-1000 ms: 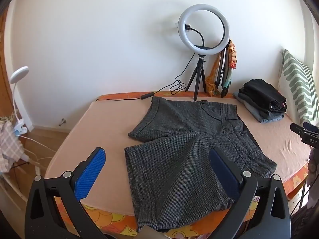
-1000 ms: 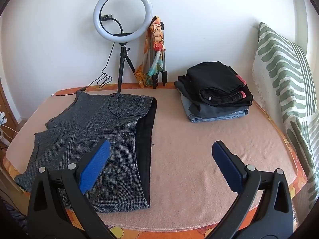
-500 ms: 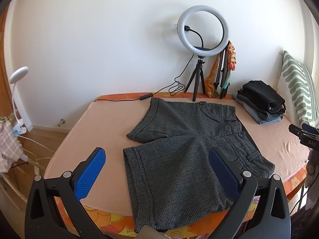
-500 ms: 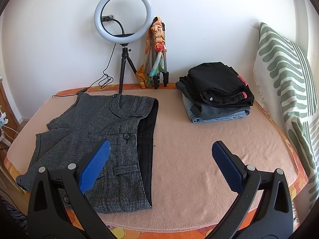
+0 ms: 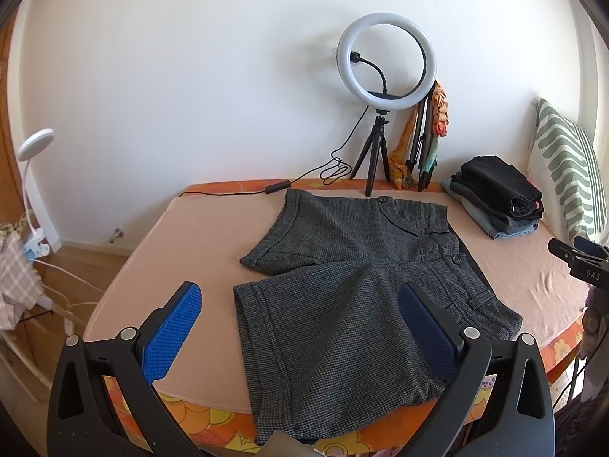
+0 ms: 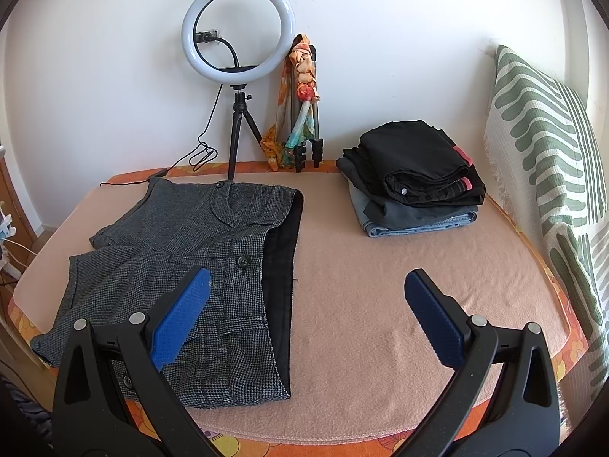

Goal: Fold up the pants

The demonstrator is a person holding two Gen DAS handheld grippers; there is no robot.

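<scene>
Left tongs (image 5: 300,327): released, jaws spread wide, held above the near leg of the shorts (image 5: 342,304), touching nothing.
Right tongs (image 6: 304,316): released too, jaws wide apart, held above the waistband end and the bare blanket (image 6: 399,266) beside it.
Shorts: grey tweed, spread flat on the blanket with both legs to the left and the waistband, its black lining showing, to the right; the near leg hung a little over the front edge.
Step in hand: judged to be the approach to a first grip; no fold was made yet.
How to do it well: take the near leg hem with the left tongs and the near waistband corner with the right, pinch both layers, lift together and lay the near half over the far half so the edges line up.
Risk: catching only the top layer would drag the cloth askew.
Farther out: folded stack (image 6: 415,179), ring light (image 6: 238,26), pillow (image 6: 552,144).
</scene>
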